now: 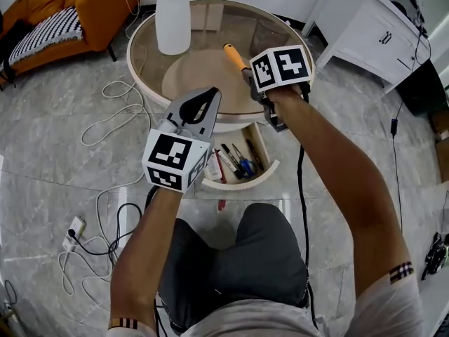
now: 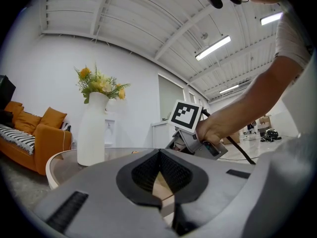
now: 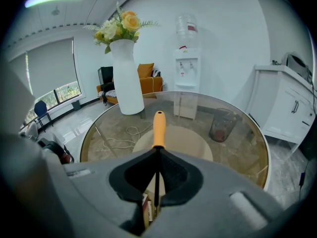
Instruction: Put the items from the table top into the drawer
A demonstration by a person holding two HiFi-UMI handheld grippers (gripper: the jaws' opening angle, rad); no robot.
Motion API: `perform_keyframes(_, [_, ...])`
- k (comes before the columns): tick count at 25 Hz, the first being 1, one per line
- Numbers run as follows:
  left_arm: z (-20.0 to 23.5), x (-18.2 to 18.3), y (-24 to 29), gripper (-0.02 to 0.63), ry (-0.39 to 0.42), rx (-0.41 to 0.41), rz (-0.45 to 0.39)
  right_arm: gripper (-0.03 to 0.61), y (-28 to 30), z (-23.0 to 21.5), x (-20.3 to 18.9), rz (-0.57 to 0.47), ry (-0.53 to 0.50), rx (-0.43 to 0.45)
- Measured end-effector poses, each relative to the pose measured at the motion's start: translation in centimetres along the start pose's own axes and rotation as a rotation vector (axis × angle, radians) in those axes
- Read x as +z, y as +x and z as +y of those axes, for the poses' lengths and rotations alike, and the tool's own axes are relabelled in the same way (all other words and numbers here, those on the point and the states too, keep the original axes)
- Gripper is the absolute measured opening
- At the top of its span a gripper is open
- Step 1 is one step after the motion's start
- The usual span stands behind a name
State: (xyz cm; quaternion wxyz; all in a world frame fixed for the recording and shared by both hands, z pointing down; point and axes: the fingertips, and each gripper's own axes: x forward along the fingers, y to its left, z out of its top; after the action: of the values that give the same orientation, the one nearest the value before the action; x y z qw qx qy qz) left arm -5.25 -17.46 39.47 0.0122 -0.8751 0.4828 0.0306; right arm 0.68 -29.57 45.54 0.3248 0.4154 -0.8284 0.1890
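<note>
The left gripper (image 1: 208,98) hung nearest, above the lap, its jaws together with nothing between them. Just beyond it the drawer (image 1: 245,182) stood pulled out from under the table (image 1: 138,83), with several pens (image 1: 237,161) already lying inside. Above the drawer's back end, the right gripper (image 1: 250,76) was clamped on the thin dark shaft of the screwdriver (image 1: 233,55), whose orange handle stuck out past the jaws over the glass top. Farther back on the table stood a white vase (image 1: 172,20).

The grip looked risky: the pads held only the narrow shaft while the heavier handle overhung, so the screwdriver could swivel or slide out when tilted toward the drawer. If freed too early it would likely strike the glass, or drop past the drawer's front onto the floor.
</note>
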Motion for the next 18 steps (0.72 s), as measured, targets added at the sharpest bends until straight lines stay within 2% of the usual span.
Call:
perform_keyframes(11, [-0.7, 0.2, 0.1, 0.0, -0.021, 0.006, -0.016, 0.017, -5.3, 2.4, -1.0, -0.087, 0.003, 0.113])
perform_keyframes(18, [-2.0, -0.2, -0.3, 0.0, -0.027, 0.017, -0.011, 0.017, -9.6, 5.5, -3.2, -0.116, -0.052, 0.192])
